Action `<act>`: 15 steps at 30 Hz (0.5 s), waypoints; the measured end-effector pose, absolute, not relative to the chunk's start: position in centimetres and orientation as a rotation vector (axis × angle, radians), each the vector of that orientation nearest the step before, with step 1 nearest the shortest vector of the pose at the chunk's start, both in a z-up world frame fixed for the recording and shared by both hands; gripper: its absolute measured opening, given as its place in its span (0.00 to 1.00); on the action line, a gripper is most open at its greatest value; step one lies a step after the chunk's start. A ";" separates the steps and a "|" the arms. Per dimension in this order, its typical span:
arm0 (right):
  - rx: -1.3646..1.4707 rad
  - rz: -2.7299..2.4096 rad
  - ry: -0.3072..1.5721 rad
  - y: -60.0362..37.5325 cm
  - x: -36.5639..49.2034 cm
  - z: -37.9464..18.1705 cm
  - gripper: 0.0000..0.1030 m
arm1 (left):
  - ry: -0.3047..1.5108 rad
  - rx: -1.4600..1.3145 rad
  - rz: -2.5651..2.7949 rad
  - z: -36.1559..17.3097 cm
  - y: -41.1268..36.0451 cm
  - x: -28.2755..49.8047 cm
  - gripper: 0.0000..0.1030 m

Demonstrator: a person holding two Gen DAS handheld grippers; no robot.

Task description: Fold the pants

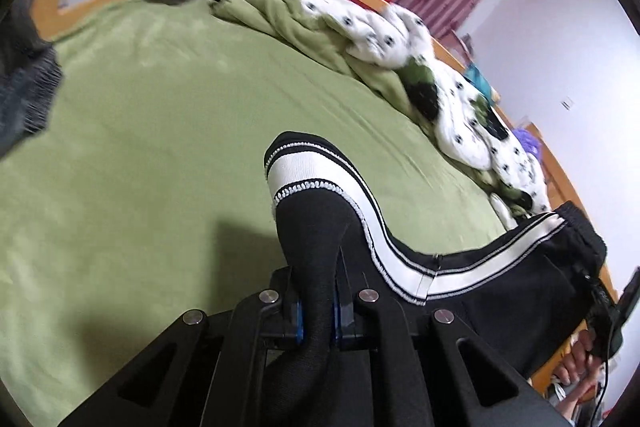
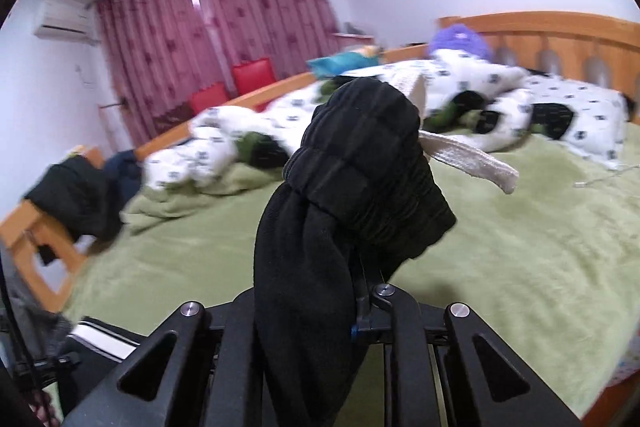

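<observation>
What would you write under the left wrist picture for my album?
Left tool shut on the black pants with white side stripes, held above a green bed sheet.

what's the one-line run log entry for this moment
left gripper: shut on pants leg | right gripper: shut on waistband | bed: pants lifted

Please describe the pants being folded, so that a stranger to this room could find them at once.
Look at the wide bed with the green sheet. Above its near edge, the left gripper and right gripper hold up the black pants. Only they carry a white side stripe.
</observation>
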State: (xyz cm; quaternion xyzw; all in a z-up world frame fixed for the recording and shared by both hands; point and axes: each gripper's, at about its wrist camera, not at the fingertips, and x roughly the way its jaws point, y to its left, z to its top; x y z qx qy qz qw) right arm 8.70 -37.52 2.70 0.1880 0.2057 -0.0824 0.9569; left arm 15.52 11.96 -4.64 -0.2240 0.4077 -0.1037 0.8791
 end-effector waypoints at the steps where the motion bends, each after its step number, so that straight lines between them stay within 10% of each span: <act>1: 0.390 -0.132 0.414 -36.7 8.9 2.8 0.16 | 0.851 -0.454 -0.195 -4.4 13.3 15.6 0.09; 9: 0.321 -0.151 0.594 -38.7 11.3 -4.1 0.17 | 1.015 -0.276 -0.029 -9.7 15.3 17.6 0.14; 15: 0.459 -0.229 0.923 -45.2 11.1 -13.9 0.28 | 1.194 -0.223 -0.012 -14.5 15.3 17.7 0.58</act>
